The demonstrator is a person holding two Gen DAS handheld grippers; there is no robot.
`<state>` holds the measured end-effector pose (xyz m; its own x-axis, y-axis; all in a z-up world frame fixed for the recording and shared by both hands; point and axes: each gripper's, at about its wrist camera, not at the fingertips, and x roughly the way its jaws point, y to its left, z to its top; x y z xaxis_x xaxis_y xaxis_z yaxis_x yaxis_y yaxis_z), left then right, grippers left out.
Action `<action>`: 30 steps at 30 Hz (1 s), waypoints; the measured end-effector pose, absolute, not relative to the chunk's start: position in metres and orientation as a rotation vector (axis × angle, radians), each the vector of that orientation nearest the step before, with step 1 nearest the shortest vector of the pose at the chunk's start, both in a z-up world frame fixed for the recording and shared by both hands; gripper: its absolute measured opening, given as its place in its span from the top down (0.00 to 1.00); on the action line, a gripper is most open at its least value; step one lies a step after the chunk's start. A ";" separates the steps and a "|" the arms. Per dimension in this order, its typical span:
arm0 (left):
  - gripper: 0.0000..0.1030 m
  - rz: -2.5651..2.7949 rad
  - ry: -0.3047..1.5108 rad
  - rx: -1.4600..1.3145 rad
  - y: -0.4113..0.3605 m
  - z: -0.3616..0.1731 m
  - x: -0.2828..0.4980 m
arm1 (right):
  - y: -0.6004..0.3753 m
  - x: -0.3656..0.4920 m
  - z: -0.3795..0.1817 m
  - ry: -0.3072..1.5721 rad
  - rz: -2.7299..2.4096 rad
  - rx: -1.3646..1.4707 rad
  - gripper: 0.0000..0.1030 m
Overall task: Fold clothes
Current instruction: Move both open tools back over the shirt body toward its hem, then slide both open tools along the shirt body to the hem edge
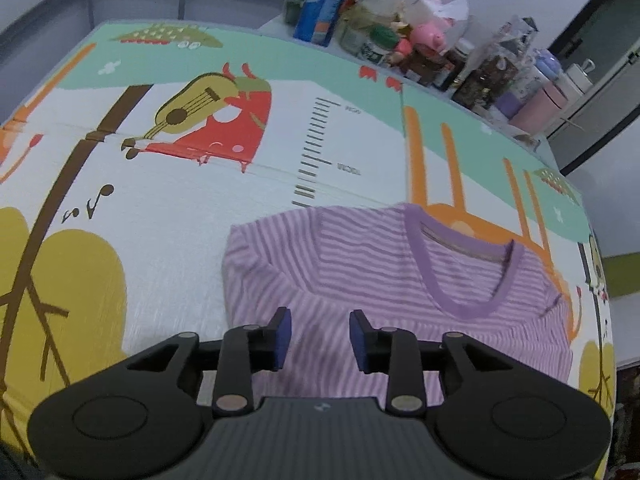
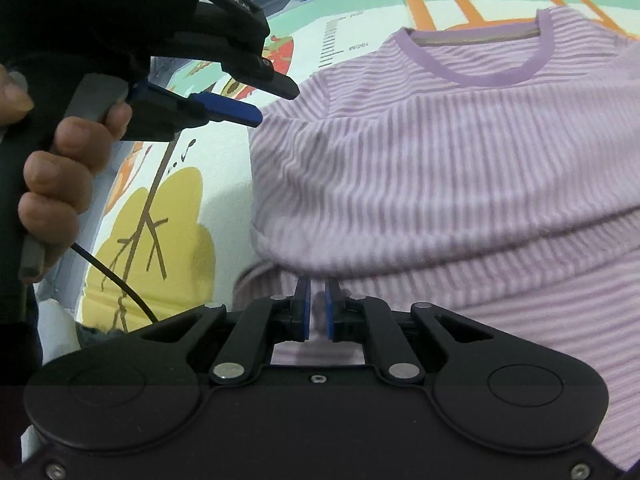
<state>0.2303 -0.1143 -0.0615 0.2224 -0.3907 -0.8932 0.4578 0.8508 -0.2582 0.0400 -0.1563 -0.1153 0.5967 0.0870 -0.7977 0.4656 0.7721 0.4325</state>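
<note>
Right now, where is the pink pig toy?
In the left wrist view the pink pig toy sits upper right, among the clutter beyond the play mat's far edge, right of the blue carton.

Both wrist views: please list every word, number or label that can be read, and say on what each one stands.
"CenRobotAI" (roughly; the middle letters are unclear): raised lettering on the left gripper.
"100M" (upside down, roughly): beside the printed ruler on the play mat.
Upper ruler number: blurred, unreadable.
Blue carton and jars behind the mat: labels too blurred.
</note>
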 end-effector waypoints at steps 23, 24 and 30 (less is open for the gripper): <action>0.47 -0.670 1.202 0.256 -0.099 -0.081 0.060 | -0.179 -0.105 -0.076 0.879 -0.499 0.505 0.82; 0.47 -0.670 1.203 0.266 -0.098 -0.083 0.053 | -0.181 -0.110 -0.077 0.882 -0.510 0.507 0.82; 0.44 -0.663 1.213 0.299 -0.089 -0.092 0.026 | -0.186 -0.142 -0.077 0.891 -0.566 0.457 0.77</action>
<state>0.0259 -0.0894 -0.0921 0.1938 -0.3098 -0.9308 0.6159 0.7770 -0.1304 -0.1421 -0.1861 -0.0769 0.5017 -0.2674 -0.8227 0.6317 0.7630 0.1371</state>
